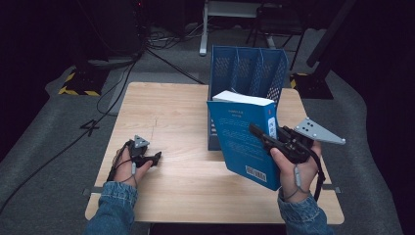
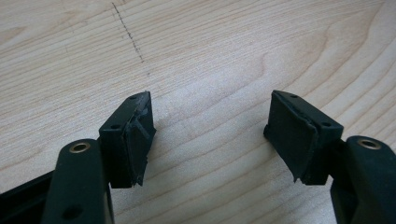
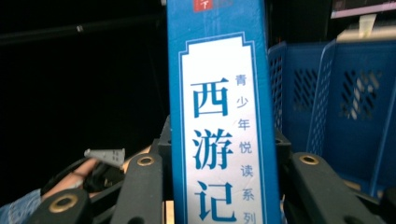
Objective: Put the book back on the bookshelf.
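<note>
From the high view I see my right gripper (image 1: 260, 134) clamped on the spine edge of a thick blue paperback book (image 1: 243, 142), held upright and tilted above the light wooden table (image 1: 176, 122). The book hangs just in front of the blue perforated plastic file rack (image 1: 247, 68) standing at the table's far edge. My left gripper (image 1: 155, 157) rests low on the table's left side, well apart from the book.

In the left gripper view my two black jaws stand apart over bare wood grain, nothing between them; a faint dotted pencil line (image 2: 128, 32) crosses the tabletop beyond.

In the right gripper view the jaws press on either side of the book's spine (image 3: 219, 140), which rises straight up the middle with white panel and blue characters. The file rack's slotted dividers (image 3: 336, 98) sit to the right behind it, and my left hand (image 3: 74, 179) with its gripper shows lower left.
</note>
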{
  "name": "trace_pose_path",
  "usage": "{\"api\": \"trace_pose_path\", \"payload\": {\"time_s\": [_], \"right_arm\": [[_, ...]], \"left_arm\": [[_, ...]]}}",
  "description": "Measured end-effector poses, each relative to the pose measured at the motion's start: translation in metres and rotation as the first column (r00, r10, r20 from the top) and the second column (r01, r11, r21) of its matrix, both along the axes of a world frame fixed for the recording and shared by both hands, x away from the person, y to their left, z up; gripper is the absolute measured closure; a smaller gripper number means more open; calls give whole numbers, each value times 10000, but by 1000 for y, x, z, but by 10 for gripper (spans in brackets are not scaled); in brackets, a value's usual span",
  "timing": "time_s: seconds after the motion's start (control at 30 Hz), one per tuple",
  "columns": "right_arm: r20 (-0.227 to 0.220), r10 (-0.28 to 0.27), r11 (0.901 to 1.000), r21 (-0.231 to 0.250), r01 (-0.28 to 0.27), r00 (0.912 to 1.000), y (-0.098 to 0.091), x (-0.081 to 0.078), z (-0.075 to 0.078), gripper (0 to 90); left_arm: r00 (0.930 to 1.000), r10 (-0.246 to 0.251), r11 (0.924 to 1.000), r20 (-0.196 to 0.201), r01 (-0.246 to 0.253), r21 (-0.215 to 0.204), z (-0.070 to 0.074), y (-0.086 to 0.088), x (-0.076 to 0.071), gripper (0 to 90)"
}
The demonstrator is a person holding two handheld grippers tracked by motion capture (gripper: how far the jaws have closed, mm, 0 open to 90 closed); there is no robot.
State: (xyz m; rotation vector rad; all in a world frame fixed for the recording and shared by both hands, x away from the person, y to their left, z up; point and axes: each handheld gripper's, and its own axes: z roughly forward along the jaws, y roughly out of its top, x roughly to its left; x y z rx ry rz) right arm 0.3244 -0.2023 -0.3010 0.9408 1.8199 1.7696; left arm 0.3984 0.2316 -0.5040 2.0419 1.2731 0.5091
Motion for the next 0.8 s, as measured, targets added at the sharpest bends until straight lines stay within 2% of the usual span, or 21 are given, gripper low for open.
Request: {"api": "trace_pose_path", "payload": {"time_s": [0.1, 0.2, 0.27, 0.3, 0.37, 0.43, 0.57, 0.8], "right_arm": [[571, -99, 9983, 578, 66, 9983, -1, -4, -3, 623], [1331, -298, 9904, 1381, 112, 9907, -3, -10, -5, 623], [2236, -539, 9804, 1968, 91, 9732, -4, -15, -3, 623], [2236, -539, 9804, 1968, 91, 9732, -4, -15, -3, 623], [2570, -714, 9774, 2108, 162, 9638, -5, -17, 0, 623], [2654, -927, 9747, 2211, 330, 9597, -5, -17, 2, 623], [2536, -1013, 9737, 2238, 436, 9620, -6, -15, 1, 623], [2317, -1163, 9778, 1973, 704, 9658, -2, -10, 0, 623]], "left_arm": [[10000, 2, 10000, 2, -2, 3, 0, 0, 0, 324], [10000, 8, 10000, 5, -8, 2, 0, 0, 0, 323], [10000, -6, 10000, -9, 6, -20, 0, 0, 0, 324], [10000, -7, 10000, -9, 7, -19, 0, 0, 0, 324], [10000, -6, 10000, -10, 6, -21, 0, 0, 0, 323], [10000, -4, 10000, -8, 4, -22, 0, 0, 0, 324], [10000, -6, 10000, -9, 6, -27, 0, 0, 0, 324], [10000, 23, 10000, 2, -23, -3, 0, -1, 0, 324]]}}
